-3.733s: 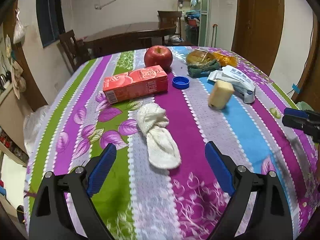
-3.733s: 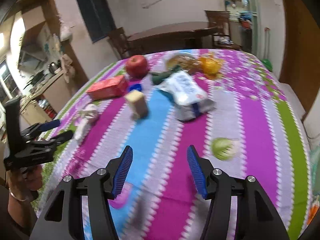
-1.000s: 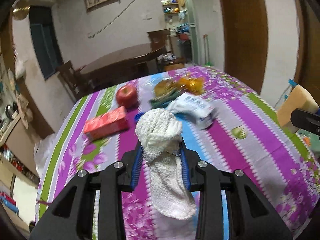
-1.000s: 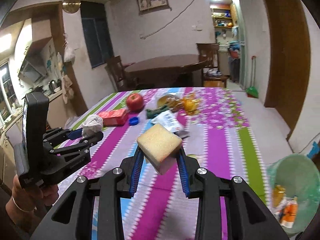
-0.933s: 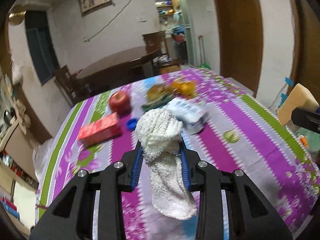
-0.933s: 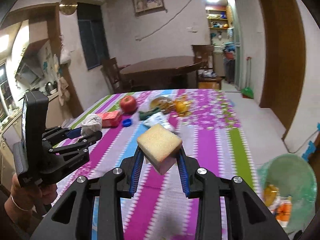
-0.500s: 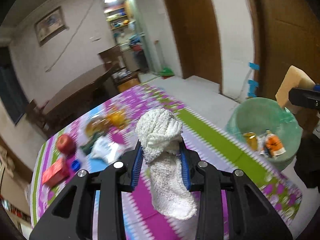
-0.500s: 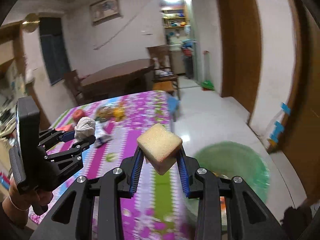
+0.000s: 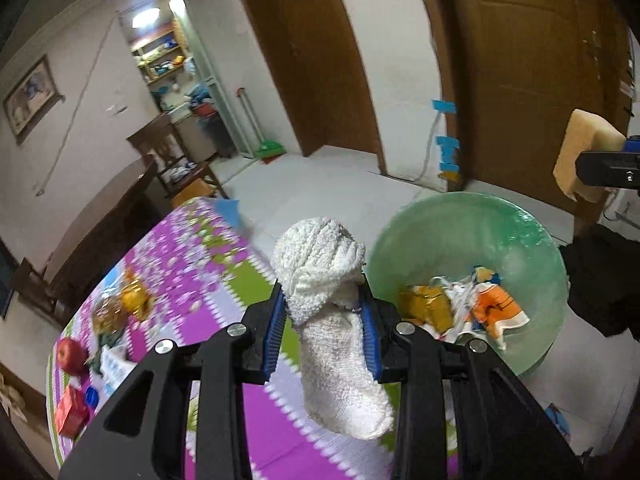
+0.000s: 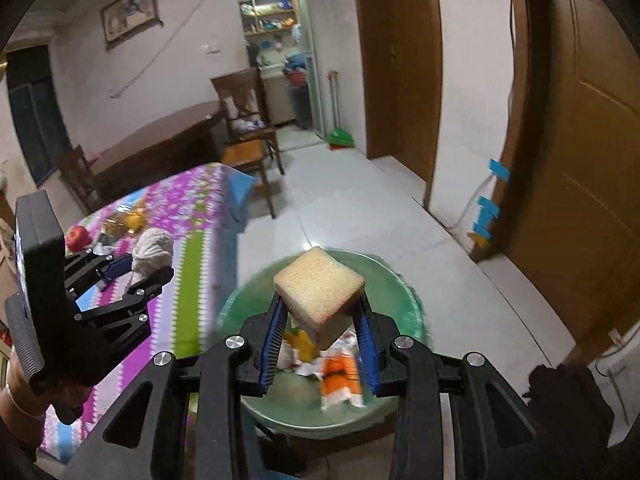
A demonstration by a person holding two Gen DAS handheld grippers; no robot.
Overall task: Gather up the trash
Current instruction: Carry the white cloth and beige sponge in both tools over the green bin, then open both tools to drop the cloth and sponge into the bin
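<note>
Both tools are now hovering by the green-lined plastic bin (image 10: pixel 404 300) instead of the worktop (drop looks imminent), the left tool (image 9: pixel 323 330) clamping the white knitted sock (image 9: pixel 332 320), the right tool (image 10: pixel 320 340) clamping the yellow sponge block (image 10: pixel 320 290).

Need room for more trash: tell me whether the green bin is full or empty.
Neither: partly filled. The green bin has wrappers only at the bottom, with its inner wall bare above them.

Open bin (image 10: pixel 394 288) mouth, wrappers (image 10: pixel 340 376) inside

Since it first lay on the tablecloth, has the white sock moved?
Yes. The white sock is off the tablecloth, clamped in the left gripper, beside the green trash bin.
</note>
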